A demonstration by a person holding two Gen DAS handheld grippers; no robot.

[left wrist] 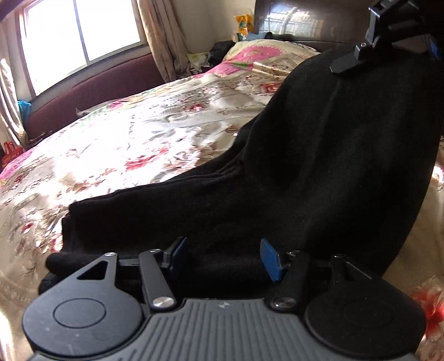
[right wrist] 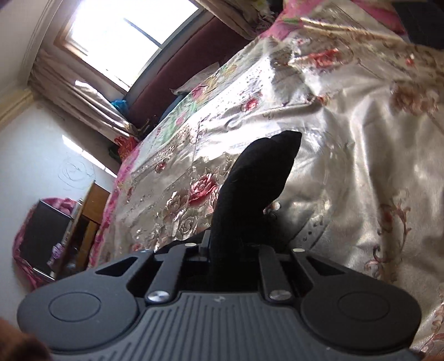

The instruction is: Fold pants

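Black pants (left wrist: 319,172) lie on the flowered bedspread (left wrist: 138,144); one end is lifted high at the upper right. My left gripper (left wrist: 223,258) is open, its blue pads (left wrist: 270,261) apart, low over the near edge of the pants on the bed. My right gripper (left wrist: 369,52) shows at the top right of the left wrist view, holding the raised end. In the right wrist view my right gripper (right wrist: 226,244) is shut on a fold of the pants (right wrist: 255,183), which sticks up from between the fingers above the bed (right wrist: 360,155).
A dark red padded bench (left wrist: 91,91) runs under the window (left wrist: 80,33) beyond the bed. Pillows and clutter (left wrist: 244,25) sit at the head of the bed. A dark wooden headboard (left wrist: 305,19) stands behind. A wooden cabinet (right wrist: 88,216) stands by the bed's side.
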